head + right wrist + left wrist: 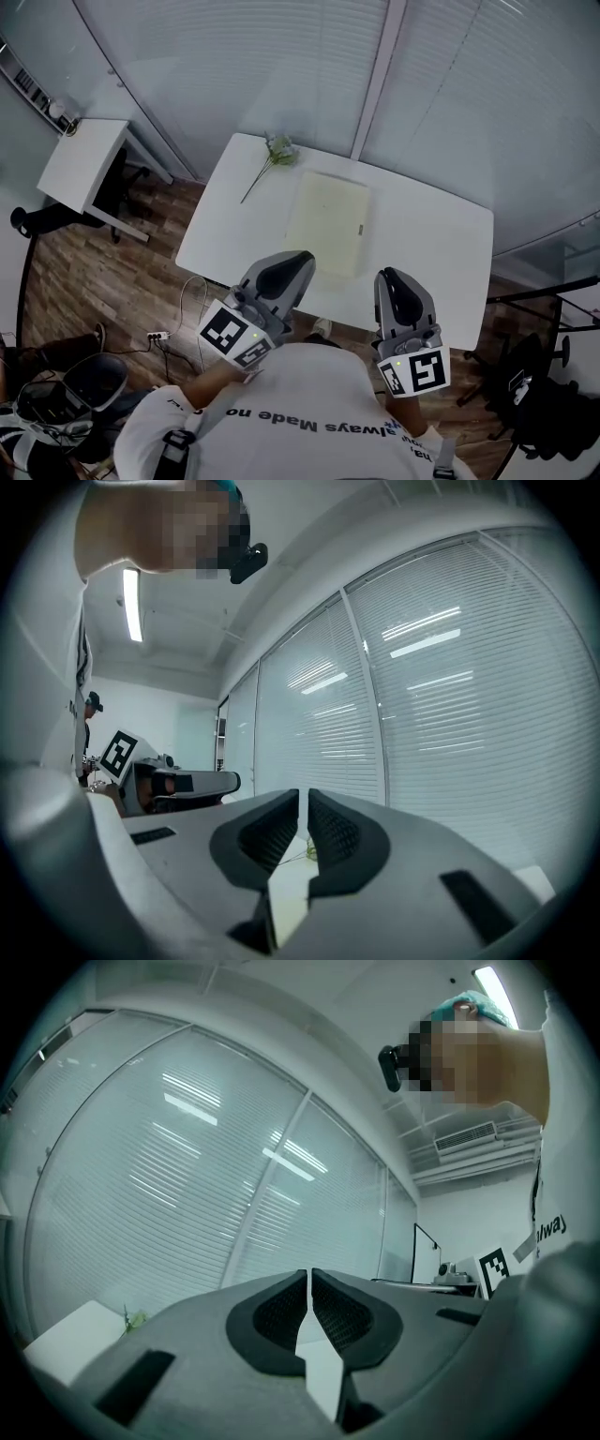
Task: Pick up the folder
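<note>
The folder lies flat in the middle of the table, ahead of both grippers and apart from them. The left gripper and right gripper hover at the table's near edge. Each has its jaws closed together, with nothing between.

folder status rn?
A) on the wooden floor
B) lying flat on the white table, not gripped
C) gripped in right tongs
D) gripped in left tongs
B: the folder lies flat on the white table, while the left tongs and right tongs are both shut with nothing between them.
</note>
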Available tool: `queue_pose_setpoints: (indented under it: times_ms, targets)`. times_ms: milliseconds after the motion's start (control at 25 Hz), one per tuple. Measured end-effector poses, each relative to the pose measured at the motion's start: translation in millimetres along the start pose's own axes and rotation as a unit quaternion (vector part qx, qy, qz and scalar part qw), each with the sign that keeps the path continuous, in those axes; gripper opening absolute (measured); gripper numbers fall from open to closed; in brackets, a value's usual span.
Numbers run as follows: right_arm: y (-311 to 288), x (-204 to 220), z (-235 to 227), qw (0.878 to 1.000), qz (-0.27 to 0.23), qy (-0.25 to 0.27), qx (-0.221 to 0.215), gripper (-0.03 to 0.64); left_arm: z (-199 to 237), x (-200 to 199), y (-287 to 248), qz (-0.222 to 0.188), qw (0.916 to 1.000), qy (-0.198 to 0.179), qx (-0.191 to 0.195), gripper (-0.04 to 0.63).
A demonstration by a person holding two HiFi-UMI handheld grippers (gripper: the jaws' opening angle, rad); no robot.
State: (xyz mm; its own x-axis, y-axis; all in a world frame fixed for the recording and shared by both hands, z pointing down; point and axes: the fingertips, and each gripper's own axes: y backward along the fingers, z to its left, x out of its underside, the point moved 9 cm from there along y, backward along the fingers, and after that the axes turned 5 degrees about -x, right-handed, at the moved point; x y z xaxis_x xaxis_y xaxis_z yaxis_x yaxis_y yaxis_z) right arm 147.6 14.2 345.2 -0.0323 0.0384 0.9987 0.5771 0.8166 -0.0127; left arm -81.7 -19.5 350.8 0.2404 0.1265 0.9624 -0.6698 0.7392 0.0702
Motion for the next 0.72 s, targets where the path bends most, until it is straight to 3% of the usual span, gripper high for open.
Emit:
queue_pose_setpoints:
  times_ms: [720]
  targets:
    - [-22.3, 8.2, -86.7, 1.0, 0.009, -0.007, -0.005, 0.032, 9.1, 15.1, -86.4, 0.002, 0.9999, 0.005, -0.011, 0.02]
